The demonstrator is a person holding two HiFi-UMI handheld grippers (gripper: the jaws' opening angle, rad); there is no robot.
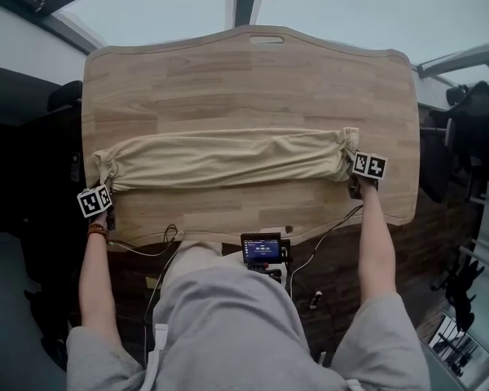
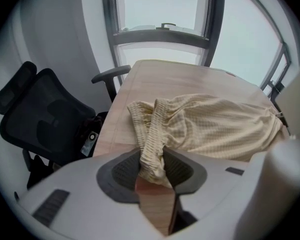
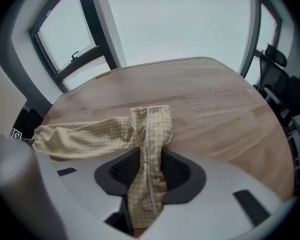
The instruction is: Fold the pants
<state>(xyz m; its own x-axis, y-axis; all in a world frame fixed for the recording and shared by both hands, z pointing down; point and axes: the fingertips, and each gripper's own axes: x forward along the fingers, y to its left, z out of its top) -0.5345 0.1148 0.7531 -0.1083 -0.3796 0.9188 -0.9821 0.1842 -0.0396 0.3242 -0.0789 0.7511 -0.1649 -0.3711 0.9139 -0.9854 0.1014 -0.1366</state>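
Beige pants (image 1: pixel 228 160) lie stretched in a long band across the wooden table (image 1: pixel 253 80), left to right. At the left end my left gripper (image 1: pixel 106 187) pinches the gathered elastic waistband (image 2: pixel 150 144); in the left gripper view the left gripper (image 2: pixel 152 165) has the cloth bunched between both dark pads. At the right end my right gripper (image 1: pixel 352 173) holds the leg hems. In the right gripper view a strip of checked fabric (image 3: pixel 150 134) runs down through the right gripper (image 3: pixel 147 173), touching both pads. Both grippers point steeply down at the table.
A black office chair (image 2: pixel 40 119) stands off the table's left side, another dark chair (image 1: pixel 473 137) off the right. Cables (image 1: pixel 159 243) trail over the near table edge beside a small screen (image 1: pixel 261 249) on the person's chest. Bare wood lies beyond the pants.
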